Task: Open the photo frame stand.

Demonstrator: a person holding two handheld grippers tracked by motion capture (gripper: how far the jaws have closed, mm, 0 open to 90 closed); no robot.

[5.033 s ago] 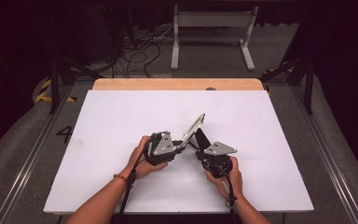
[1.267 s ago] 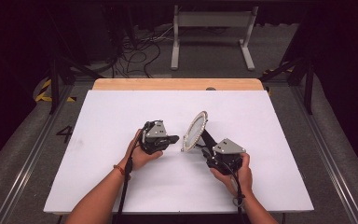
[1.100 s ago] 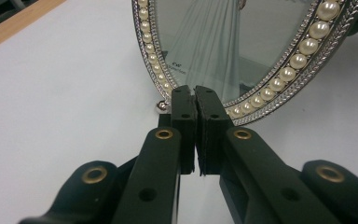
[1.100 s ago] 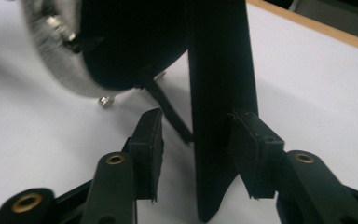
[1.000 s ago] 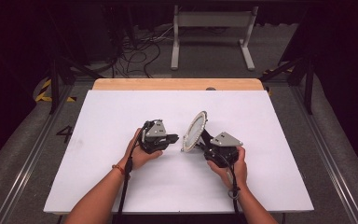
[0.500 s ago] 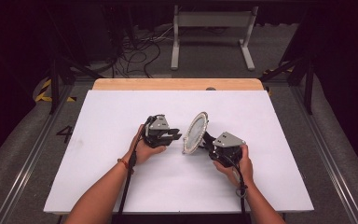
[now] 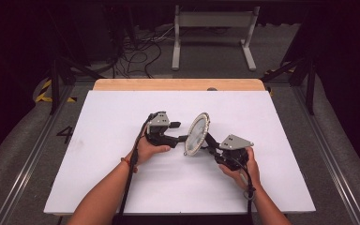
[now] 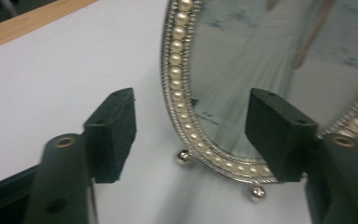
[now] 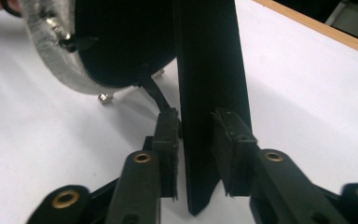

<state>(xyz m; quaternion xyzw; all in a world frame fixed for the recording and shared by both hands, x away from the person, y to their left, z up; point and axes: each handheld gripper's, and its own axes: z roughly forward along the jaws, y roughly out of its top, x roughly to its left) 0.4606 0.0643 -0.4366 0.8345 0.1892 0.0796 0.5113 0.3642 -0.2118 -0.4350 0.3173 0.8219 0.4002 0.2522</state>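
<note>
Pearl-rimmed oval picture frame (image 7: 198, 134) stands on its small ball feet near the middle of a white table (image 7: 98, 178), its long axis upright and leaning slightly back onto a black easel strut (image 9: 209, 93). To the frame's front, the left gripper (image 8: 191, 135) faces the glass with its jaws spread on either side of the lower rim, having just been opening; the pads appear clear of the beading, nothing pressed between them. Behind the frame, the right gripper (image 9: 196, 149) has its jaws set around the strut and has just been closing; one pad looks to touch it, though a firm pinch cannot be confirmed. Judged from this, the right hand (image 7: 241, 166) is the one placed to steady or adjust the stand. Beyond the frame, a wooden edge (image 7: 178, 84) borders the table, with cables (image 7: 136, 51) and a metal stand (image 7: 213, 33) on a dark floor.
</note>
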